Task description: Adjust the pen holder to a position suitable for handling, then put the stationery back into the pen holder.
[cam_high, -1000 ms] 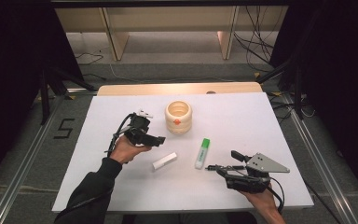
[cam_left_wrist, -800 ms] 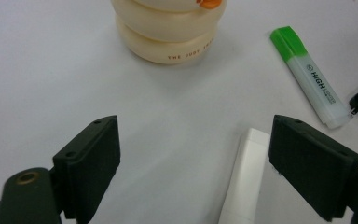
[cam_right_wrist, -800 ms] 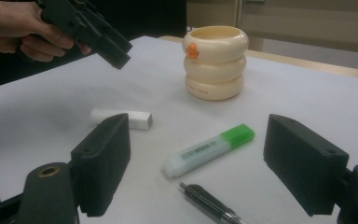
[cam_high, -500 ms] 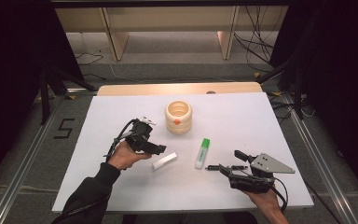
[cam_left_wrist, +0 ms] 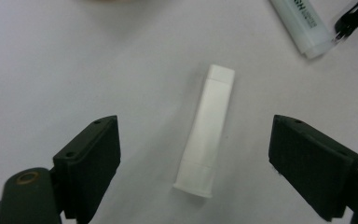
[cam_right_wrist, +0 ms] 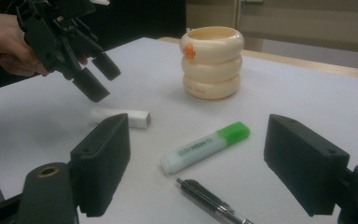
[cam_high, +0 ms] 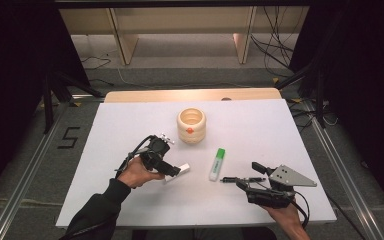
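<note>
From the high view, the left gripper (cam_high: 172, 170) hangs right over the white stick (cam_high: 177, 170) on the table (cam_high: 130, 125), with the cup (cam_high: 191, 126) farther back and the highlighter (cam_high: 217, 163) to the right. The right gripper (cam_high: 240, 177) rests low by a pen (cam_high: 229, 179).

Left gripper view: jaws spread wide, the stick (cam_left_wrist: 207, 133) lying flat between them, nothing touching it.

Right gripper view: its jaws are wide apart too and hold nothing, highlighter (cam_right_wrist: 205, 147) and pen (cam_right_wrist: 212, 203) lying in front.
</note>
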Available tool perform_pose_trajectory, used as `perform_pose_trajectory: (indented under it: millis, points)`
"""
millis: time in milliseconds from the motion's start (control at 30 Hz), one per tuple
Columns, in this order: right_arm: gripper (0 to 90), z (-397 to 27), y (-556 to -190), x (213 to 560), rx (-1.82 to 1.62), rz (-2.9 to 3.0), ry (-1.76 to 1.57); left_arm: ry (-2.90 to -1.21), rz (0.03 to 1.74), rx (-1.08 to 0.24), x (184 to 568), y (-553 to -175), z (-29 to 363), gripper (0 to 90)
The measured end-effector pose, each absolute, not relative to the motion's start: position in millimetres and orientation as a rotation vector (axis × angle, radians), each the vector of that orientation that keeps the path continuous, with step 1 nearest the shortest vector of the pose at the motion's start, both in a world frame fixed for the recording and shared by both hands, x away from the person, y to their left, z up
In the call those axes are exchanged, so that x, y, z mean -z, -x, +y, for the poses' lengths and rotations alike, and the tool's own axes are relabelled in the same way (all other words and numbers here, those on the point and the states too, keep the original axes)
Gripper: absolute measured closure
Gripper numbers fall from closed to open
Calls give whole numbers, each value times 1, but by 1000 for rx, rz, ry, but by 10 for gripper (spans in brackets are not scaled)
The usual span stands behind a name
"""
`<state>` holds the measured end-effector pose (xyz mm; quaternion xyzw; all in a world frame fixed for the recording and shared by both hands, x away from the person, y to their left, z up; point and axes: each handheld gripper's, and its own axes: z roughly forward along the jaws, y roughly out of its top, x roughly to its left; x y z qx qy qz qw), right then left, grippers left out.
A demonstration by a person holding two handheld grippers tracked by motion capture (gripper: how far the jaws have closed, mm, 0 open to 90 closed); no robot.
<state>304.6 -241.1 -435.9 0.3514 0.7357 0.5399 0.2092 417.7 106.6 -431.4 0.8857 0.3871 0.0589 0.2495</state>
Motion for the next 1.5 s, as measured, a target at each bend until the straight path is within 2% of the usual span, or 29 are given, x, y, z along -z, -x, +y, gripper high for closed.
perform_pose_trajectory:
  millis: [233,567,767,1067,1500]
  points:
    - [232,-239,-307,438,-1495,2058,-985,-2507,1028,-162,441,-414,100,170]
    - [232,-236,-308,438,-1488,2067,-972,-2549,1007,-135,446,-411,101,211]
    - [232,-236,-308,439,-1489,2067,-974,-2576,985,-118,446,-411,98,283]
    - [232,-234,-307,438,-1477,2069,-966,-2604,972,-119,451,-410,93,321]
    - [232,-230,-309,438,-1467,2086,-953,-2666,972,-117,463,-414,96,462]
